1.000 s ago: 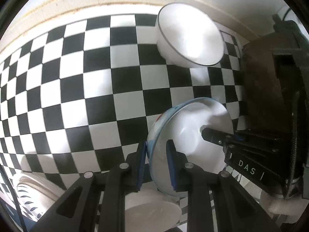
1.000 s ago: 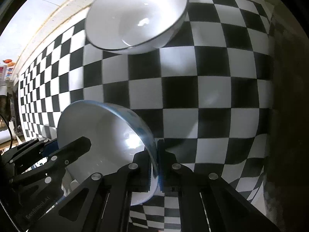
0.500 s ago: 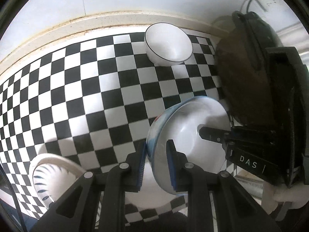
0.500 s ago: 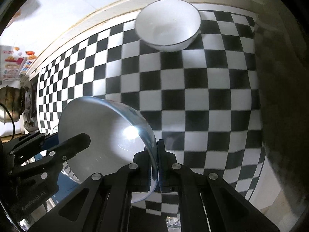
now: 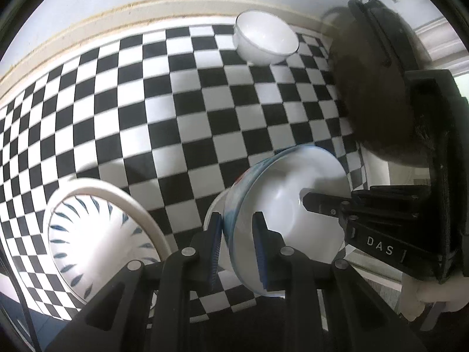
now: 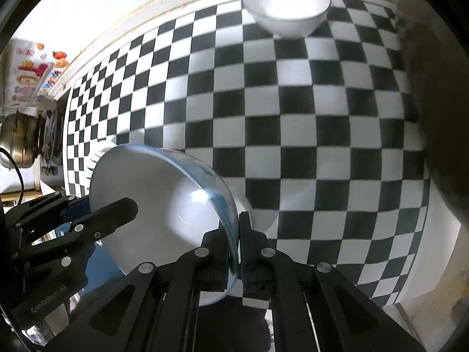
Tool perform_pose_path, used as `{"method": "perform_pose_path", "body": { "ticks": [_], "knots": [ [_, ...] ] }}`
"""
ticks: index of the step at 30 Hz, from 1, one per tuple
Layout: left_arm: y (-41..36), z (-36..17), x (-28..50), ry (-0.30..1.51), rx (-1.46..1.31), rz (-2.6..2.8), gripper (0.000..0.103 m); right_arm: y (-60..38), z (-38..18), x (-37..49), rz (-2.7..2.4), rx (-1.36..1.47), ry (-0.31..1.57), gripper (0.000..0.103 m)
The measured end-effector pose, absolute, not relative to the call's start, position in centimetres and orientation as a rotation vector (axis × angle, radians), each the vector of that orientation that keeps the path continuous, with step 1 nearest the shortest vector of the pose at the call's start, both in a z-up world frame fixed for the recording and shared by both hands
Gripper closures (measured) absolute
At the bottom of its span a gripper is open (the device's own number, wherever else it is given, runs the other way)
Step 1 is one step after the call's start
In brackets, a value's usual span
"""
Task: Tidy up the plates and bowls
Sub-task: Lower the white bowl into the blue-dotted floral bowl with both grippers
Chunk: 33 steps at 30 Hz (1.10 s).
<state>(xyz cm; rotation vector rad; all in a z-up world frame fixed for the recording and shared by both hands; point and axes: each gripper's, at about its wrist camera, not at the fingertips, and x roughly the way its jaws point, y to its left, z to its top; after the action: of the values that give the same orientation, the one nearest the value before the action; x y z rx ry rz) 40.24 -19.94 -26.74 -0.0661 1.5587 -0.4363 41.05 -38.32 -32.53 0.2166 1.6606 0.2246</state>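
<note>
A white bowl with a blue rim (image 5: 290, 196) hangs tilted above the checkered table, held by both grippers on opposite rims. My left gripper (image 5: 236, 231) is shut on its near rim; my right gripper (image 6: 236, 234) is shut on the other rim, with the bowl (image 6: 158, 202) to its left. A plain white bowl (image 5: 265, 41) stands far back on the table, also in the right wrist view (image 6: 285, 6). A white bowl with blue leaf marks (image 5: 96, 234) sits at lower left. A white dish (image 5: 215, 214) lies partly hidden under the held bowl.
A big dark round object (image 5: 378, 88) stands at the table's right side. The black-and-white checkered table (image 5: 187, 117) ends at a pale wall edge (image 5: 117, 11) behind. A metal pot (image 6: 20, 140) and a colourful box (image 6: 26, 73) are off to the far left.
Both grippers have risen and drawn back with the blue-rimmed bowl; the plain white bowl now looks smaller and farther. The leaf-marked bowl has come more into view at lower left.
</note>
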Motion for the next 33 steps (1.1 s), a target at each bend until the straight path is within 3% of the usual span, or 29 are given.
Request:
{"method": "perform_pose_path", "body": {
  "ticks": [13,33],
  "knots": [
    [-19.8,-31.2,38.3,1.652,-0.042,-0.392,0.084,-36.1,-37.5,38.9,0.227,0.172,1.718,0.095],
    [-20.0,-32.5,37.8,1.674,-0.013,-0.357,0.084,-35.5,-37.7,39.4,0.229,0.113,1.738,0.089]
  ]
}}
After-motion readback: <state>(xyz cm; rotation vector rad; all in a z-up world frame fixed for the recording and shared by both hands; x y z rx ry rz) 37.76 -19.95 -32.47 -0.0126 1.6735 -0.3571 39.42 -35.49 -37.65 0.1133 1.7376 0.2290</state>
